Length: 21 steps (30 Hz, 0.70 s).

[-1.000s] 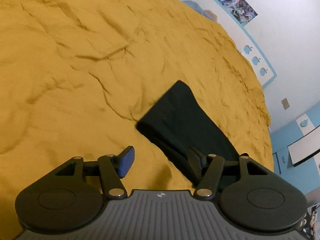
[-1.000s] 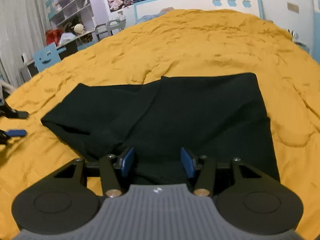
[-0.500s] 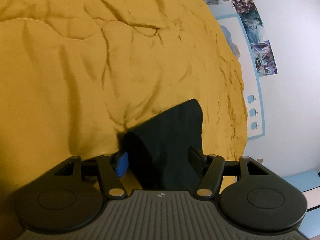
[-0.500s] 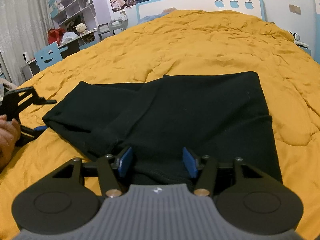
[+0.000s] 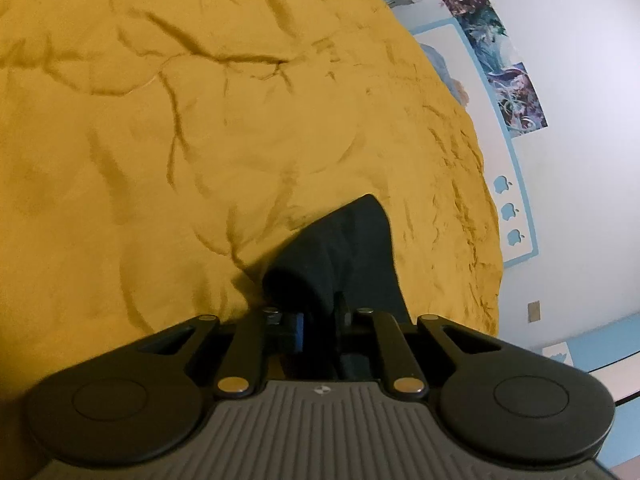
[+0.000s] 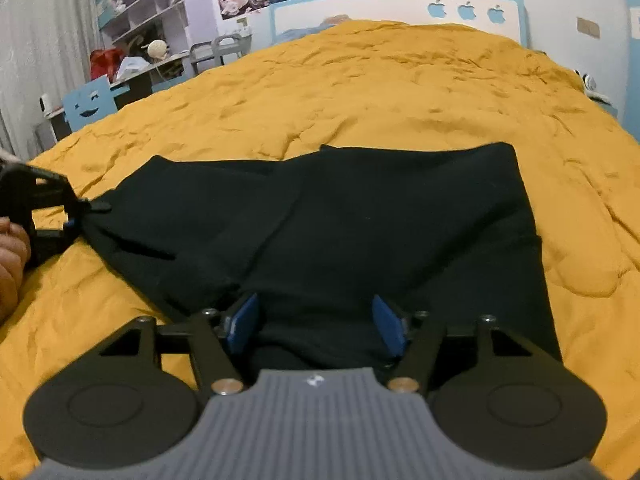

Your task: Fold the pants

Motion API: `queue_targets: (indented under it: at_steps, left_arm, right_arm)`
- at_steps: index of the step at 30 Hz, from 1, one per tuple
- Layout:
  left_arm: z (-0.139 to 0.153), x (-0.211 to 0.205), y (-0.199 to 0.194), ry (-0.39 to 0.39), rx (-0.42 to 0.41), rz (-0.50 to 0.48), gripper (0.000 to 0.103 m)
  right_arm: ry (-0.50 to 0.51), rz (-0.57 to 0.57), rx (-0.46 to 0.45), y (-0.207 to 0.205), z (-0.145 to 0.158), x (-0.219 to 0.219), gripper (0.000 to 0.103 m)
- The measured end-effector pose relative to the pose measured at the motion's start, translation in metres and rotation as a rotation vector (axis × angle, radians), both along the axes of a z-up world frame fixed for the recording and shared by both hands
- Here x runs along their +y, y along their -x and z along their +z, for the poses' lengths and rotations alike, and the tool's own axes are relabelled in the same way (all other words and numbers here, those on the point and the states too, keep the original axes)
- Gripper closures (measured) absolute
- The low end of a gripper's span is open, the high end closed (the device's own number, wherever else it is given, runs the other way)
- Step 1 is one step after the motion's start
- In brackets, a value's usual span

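Observation:
Black pants (image 6: 360,220) lie spread on a yellow bedspread (image 6: 400,92). My right gripper (image 6: 316,320) hovers over their near edge; its jaws are opening, with the cloth lying between the blue pads and neither pad pressing on it. At the far left, a hand (image 6: 10,248) holds my left gripper (image 6: 76,216), which pinches the end of the pants. In the left wrist view the pants (image 5: 352,248) bunch up into my left gripper (image 5: 320,316), whose jaws are closing on the cloth.
The bedspread (image 5: 200,160) is wrinkled all around the pants. A white and blue headboard (image 6: 360,12) stands at the far end. A desk with clutter (image 6: 132,60), shelves and a blue chair (image 6: 90,104) stand beyond the bed's left side.
My left gripper came down onto the end of the pants, rolled, and its jaws closed on the cloth. My right gripper's jaws widened a little and stayed in place.

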<state>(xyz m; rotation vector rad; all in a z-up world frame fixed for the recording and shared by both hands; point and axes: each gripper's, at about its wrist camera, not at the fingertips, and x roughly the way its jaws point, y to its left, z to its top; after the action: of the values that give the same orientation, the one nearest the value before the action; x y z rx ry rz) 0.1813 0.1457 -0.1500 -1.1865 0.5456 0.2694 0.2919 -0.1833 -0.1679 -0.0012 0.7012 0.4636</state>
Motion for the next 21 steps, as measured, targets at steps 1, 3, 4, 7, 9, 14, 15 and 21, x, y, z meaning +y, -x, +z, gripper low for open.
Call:
queue_targets:
  at_steps: [1,3,4,7,9,14,15,21]
  left_arm:
    - [0.002,-0.001,0.0,0.002,0.007,0.005,0.09]
    - [0.004,-0.003,0.0,0.013,0.011,0.017,0.091]
    - [0.007,-0.004,-0.001,0.013,0.009,0.018,0.091]
    - [0.015,-0.008,-0.001,-0.001,0.002,0.013,0.091]
    - [0.022,-0.01,-0.001,-0.008,-0.002,0.01,0.092]
    - [0.039,-0.019,-0.002,-0.057,-0.014,-0.01,0.092]
    - [0.043,-0.022,-0.003,-0.07,-0.016,-0.016,0.092]
    - [0.07,-0.039,-0.006,-0.142,-0.03,-0.052,0.092]
  right_arm:
    - [-0.008,-0.001,0.003,-0.001,0.0,-0.001,0.042]
    - [-0.017,-0.003,0.007,-0.002,0.0,-0.003,0.042]
    - [-0.018,-0.003,0.008,-0.002,0.0,-0.003,0.042]
    - [-0.016,-0.003,0.008,-0.001,0.0,-0.002,0.042]
    - [-0.014,-0.002,0.012,-0.002,0.0,-0.003,0.042]
    - [-0.005,-0.003,0.017,-0.004,0.002,-0.003,0.042]
    - [-0.004,-0.003,0.018,-0.005,0.002,-0.002,0.042]
    - [-0.005,-0.003,0.024,-0.005,0.003,-0.003,0.042]
